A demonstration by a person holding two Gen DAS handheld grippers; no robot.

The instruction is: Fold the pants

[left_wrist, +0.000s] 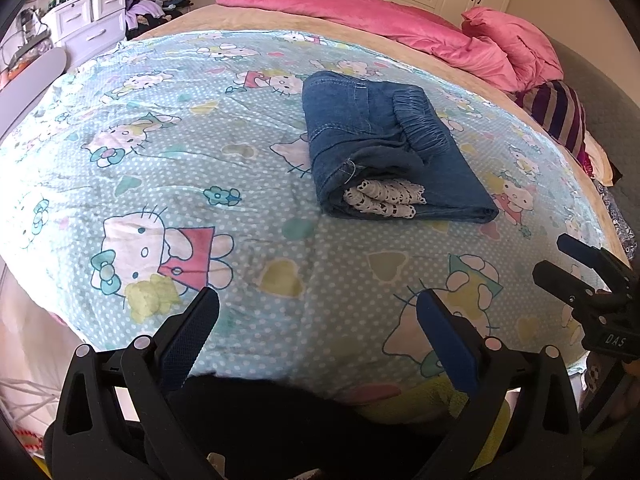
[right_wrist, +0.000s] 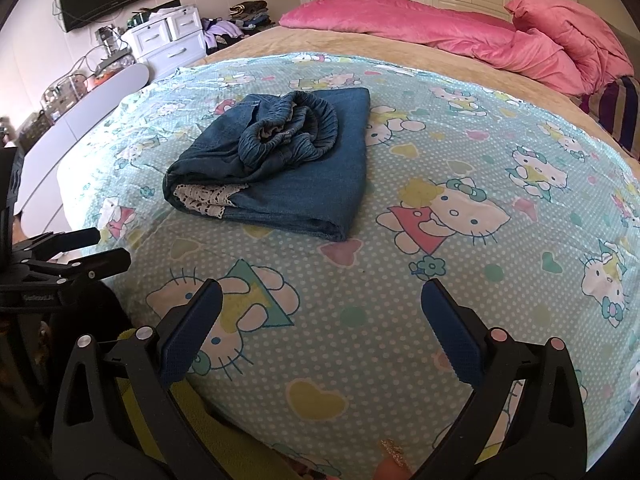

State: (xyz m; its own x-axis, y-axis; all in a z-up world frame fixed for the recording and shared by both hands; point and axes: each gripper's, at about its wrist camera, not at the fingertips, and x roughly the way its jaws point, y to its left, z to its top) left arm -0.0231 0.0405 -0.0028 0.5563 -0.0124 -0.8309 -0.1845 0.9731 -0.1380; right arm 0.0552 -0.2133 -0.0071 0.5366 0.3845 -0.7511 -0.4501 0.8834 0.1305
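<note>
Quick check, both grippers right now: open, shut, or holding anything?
Left gripper: open, holding nothing, short of the folded blue denim pants.
Right gripper: open, holding nothing.

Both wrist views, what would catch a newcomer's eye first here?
The folded denim pants lie mid-sheet, white lace trim peeking from the near fold. Under them spreads a cartoon-cat sheet, a pink duvet heaped behind. Both the left gripper and right gripper are open and empty.

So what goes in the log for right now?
pants: folded on bed sheet | left tongs: open, empty | right tongs: open, empty
</note>
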